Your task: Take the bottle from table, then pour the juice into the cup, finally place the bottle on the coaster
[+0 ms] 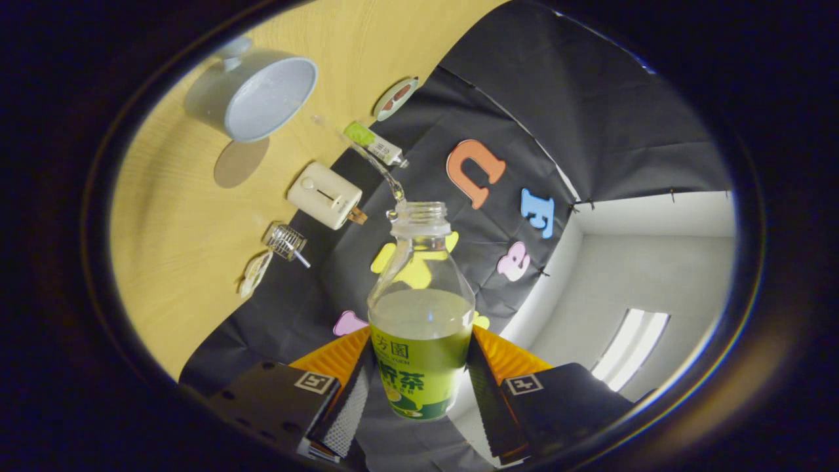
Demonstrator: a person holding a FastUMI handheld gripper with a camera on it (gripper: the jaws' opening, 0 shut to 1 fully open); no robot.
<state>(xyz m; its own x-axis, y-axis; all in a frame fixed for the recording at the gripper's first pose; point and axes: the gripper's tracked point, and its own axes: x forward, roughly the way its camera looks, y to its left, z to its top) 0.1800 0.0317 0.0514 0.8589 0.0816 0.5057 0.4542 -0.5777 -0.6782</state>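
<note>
The gripper (419,377) clamps the bottle (421,314), tilted, uncapped; a thin stream leaves its mouth toward the far-left cup (259,98). Pouring seems underway; placing on the coaster (396,98), right of the cup, remains.

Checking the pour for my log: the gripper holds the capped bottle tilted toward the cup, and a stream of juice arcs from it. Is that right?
Not quite: the bottle is uncapped, its mouth open, as the gripper view shows. The rest holds: the gripper is shut on the bottle, both fingers pressing its label, and a thin stream of juice arcs from the mouth toward the cup.
</note>
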